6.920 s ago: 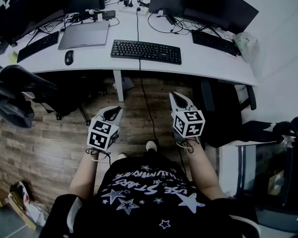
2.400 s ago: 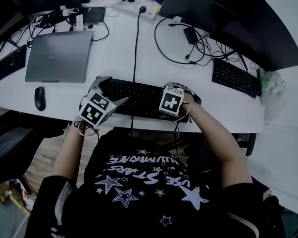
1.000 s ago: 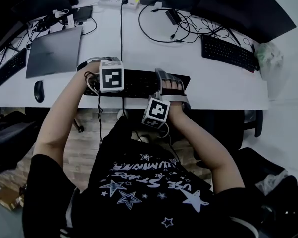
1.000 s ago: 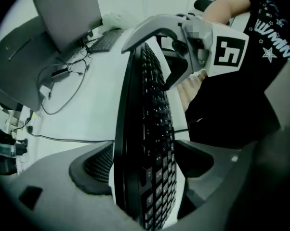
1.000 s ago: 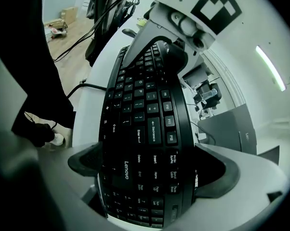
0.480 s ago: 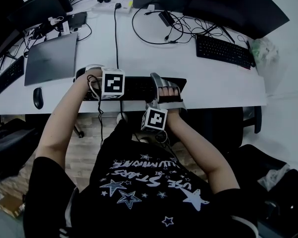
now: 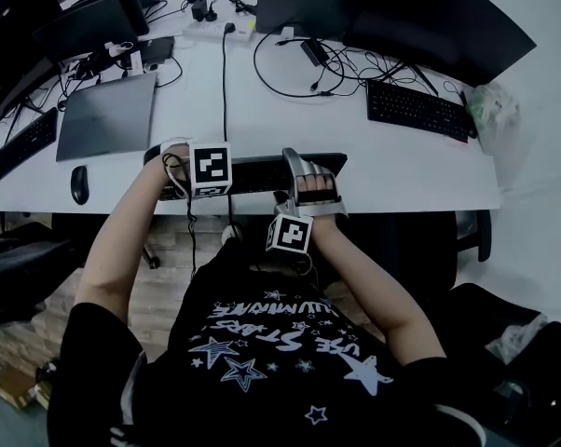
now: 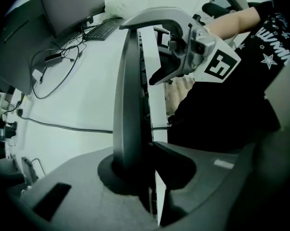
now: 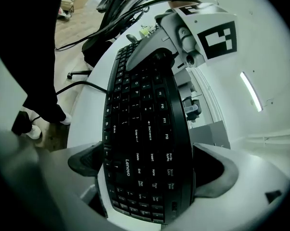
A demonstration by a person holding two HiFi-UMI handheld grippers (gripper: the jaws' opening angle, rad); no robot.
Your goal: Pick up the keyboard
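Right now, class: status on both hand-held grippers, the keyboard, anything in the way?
Left hand-held gripper: jaws just closing onto keyboard end. Right hand-held gripper: clamped on other end. Keyboard at desk near edge. Only its cable trails back.

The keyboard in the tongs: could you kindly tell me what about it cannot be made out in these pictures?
- Head view: the keyboard's ends lie under the left tongs and right tongs; whether any edge rests on the desk cannot be told.
- Left gripper view: the keyboard stands edge-on between the left tongs, which have just been closing on it, so its keys are hidden.
- Right gripper view: its underside faces away.
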